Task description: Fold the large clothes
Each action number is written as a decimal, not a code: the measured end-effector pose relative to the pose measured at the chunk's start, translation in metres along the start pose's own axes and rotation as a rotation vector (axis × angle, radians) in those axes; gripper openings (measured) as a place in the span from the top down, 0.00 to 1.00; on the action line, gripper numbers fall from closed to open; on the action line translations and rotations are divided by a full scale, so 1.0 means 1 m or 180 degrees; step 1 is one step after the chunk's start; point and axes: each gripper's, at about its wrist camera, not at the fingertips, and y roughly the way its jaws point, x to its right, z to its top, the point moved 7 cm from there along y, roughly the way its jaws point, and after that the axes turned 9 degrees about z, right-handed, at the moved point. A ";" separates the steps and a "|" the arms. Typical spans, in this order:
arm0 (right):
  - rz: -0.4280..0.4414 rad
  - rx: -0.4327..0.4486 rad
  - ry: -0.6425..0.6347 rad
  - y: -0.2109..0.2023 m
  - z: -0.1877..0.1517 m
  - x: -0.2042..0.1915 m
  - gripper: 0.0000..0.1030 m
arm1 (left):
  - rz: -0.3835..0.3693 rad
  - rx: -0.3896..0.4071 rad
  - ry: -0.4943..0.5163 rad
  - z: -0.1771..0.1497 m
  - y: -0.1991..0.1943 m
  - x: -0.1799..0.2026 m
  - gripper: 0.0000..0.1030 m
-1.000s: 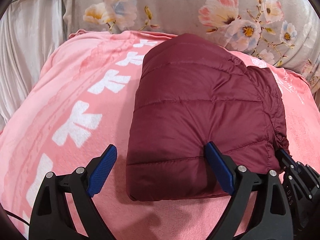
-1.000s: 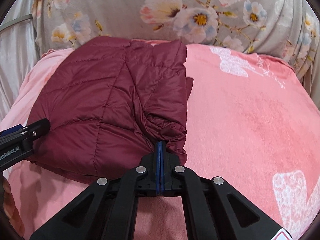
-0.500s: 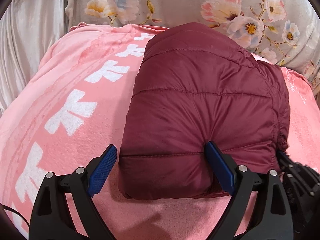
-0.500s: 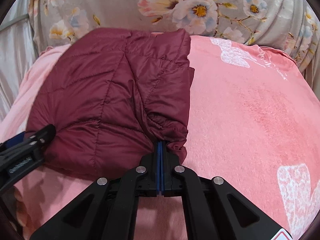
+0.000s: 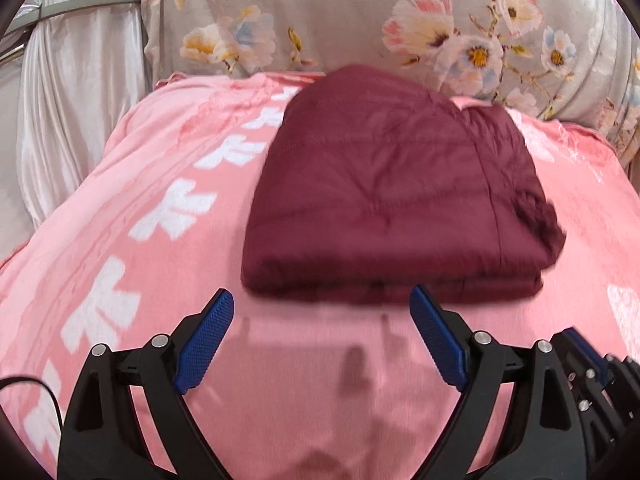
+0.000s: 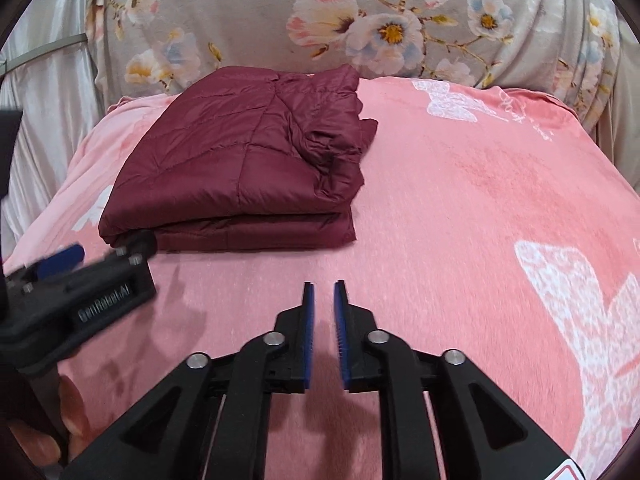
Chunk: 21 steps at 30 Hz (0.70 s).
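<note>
So up close, the left gripper [image 5: 322, 312] has its blue pads spread wide with nothing but pink blanket [image 5: 120, 208] between them, sitting just short of the jacket's near edge. Over on the other side, the right gripper [image 6: 324, 292] is only a narrow gap apart and its jaws are opening, also empty, hanging over bare blanket with no cloth in it. Just past both, the maroon puffer jacket [image 6: 236, 160] lies folded into a chunky rectangle on the blanket, layers stacked, a bunched bit along its right side. Behind it all is a grey floral cushion [image 6: 256, 20], with shiny pale fabric [image 5: 80, 100] off to the left.
</note>
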 end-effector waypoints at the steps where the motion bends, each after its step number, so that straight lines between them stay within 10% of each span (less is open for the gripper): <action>1: -0.0006 0.0005 -0.0002 -0.001 -0.002 0.000 0.76 | -0.0015 -0.0051 0.0002 -0.008 0.001 0.002 0.15; 21: -0.0154 -0.0077 -0.0261 0.003 -0.011 -0.013 0.67 | 0.0152 0.0077 -0.0076 -0.026 -0.011 -0.001 0.15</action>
